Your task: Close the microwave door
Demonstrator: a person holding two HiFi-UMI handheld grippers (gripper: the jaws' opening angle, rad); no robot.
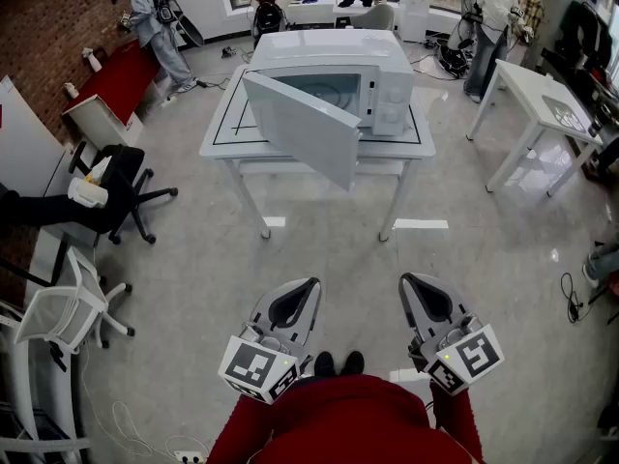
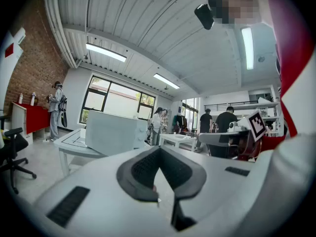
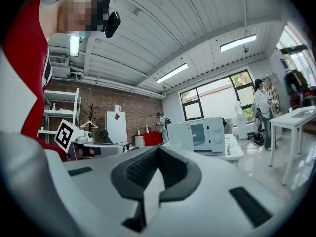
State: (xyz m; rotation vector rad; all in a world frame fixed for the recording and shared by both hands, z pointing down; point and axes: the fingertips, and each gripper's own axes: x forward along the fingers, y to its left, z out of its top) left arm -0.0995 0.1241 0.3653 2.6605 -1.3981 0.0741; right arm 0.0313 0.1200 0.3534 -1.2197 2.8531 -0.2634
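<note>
A white microwave (image 1: 334,71) stands on a white table (image 1: 222,133) in the middle of the room. Its door (image 1: 305,129) hangs wide open, swung out toward me and to the left. In the left gripper view the open door (image 2: 114,132) hides the oven body. The right gripper view shows the microwave (image 3: 205,135) with its door (image 3: 180,136) ajar. Both grippers are low by my body, well short of the table. My left gripper (image 1: 309,284) (image 2: 159,150) is shut and empty. My right gripper (image 1: 407,279) (image 3: 159,149) is also shut with nothing held.
A black office chair (image 1: 121,187) and a white chair (image 1: 68,307) stand at the left. A second white table (image 1: 542,104) is at the right, with a cable (image 1: 571,298) on the floor. People stand at the back, near a red cabinet (image 1: 121,80).
</note>
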